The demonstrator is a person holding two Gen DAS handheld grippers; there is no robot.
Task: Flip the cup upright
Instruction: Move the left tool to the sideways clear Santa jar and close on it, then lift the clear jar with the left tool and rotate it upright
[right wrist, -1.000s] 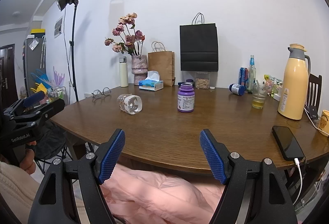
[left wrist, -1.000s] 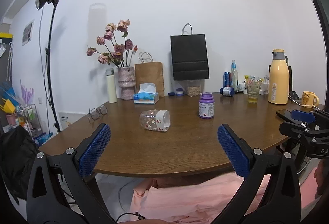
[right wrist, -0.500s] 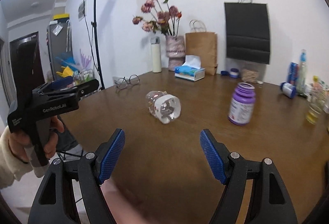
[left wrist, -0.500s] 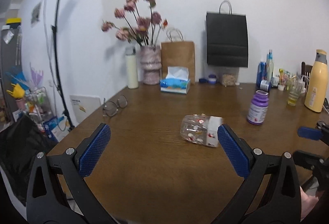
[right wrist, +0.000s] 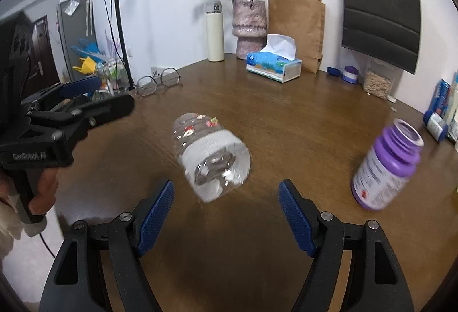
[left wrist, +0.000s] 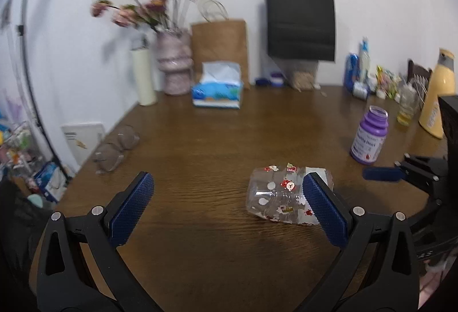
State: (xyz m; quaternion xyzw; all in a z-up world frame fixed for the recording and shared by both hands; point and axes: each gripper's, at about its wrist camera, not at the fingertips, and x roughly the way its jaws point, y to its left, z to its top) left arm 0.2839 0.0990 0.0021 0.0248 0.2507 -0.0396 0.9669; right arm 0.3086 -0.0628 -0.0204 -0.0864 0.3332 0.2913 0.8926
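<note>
A clear plastic cup (right wrist: 210,156) with small stickers and a white band lies on its side on the brown table (right wrist: 286,123), open mouth toward my right gripper. My right gripper (right wrist: 226,214) is open and empty, just short of the cup's mouth. In the left wrist view the cup (left wrist: 282,197) lies behind the right fingertip of my left gripper (left wrist: 229,206), which is open and empty over the table (left wrist: 200,140). The left gripper also shows at the left of the right wrist view (right wrist: 83,91).
A purple pill bottle (right wrist: 383,168) stands right of the cup. Glasses (right wrist: 159,80), a tissue box (right wrist: 273,65), a vase of flowers (right wrist: 247,25), a white flask (right wrist: 214,31), paper bags and a yellow jug (left wrist: 438,97) stand along the far edges.
Both grippers have moved forward over the table toward the cup, which now looks much larger and closer. Both stay open. The cup has not moved.
</note>
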